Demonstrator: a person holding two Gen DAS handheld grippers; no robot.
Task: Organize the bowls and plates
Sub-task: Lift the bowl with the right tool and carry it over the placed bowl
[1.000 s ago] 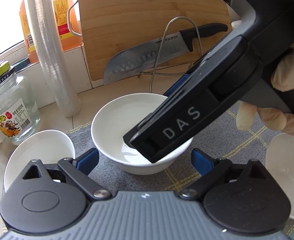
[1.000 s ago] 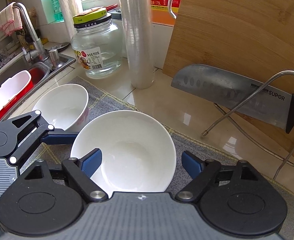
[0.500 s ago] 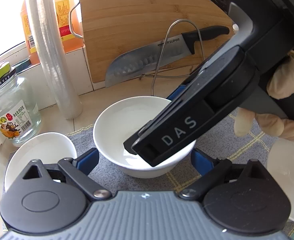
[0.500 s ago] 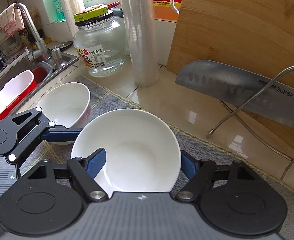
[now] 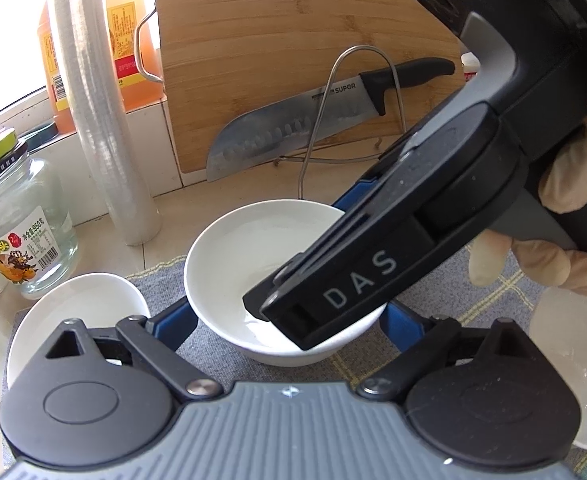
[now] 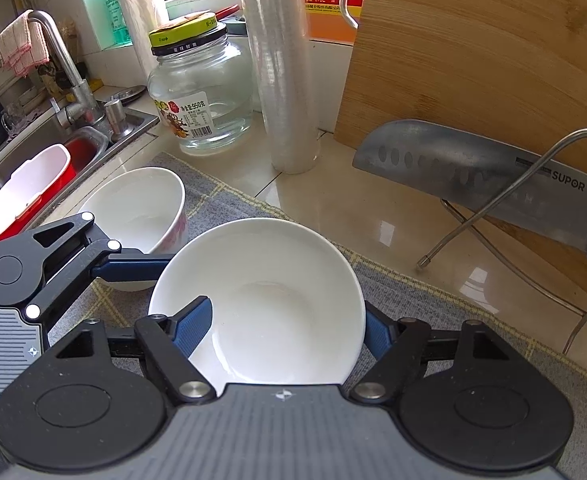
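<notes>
The right gripper (image 6: 287, 330) has just squeezed its fingers onto the white bowl (image 6: 261, 296) on the counter's mat (image 6: 433, 304). The left gripper (image 5: 287, 322) waits open around it. Lifting probably comes next.

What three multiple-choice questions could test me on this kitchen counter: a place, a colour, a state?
1. Where is the knife? A in the sink; B against the cutting board; C inside a bowl.
2. What colour is the mat? A red; B grey; C green.
3. The right tool is: A shut on the white bowl; B open above the jar; C holding the knife.
Answers: B, blade leans on the board; B, grey cloth under the bowl; A, fingers clamp the bowl.
</notes>
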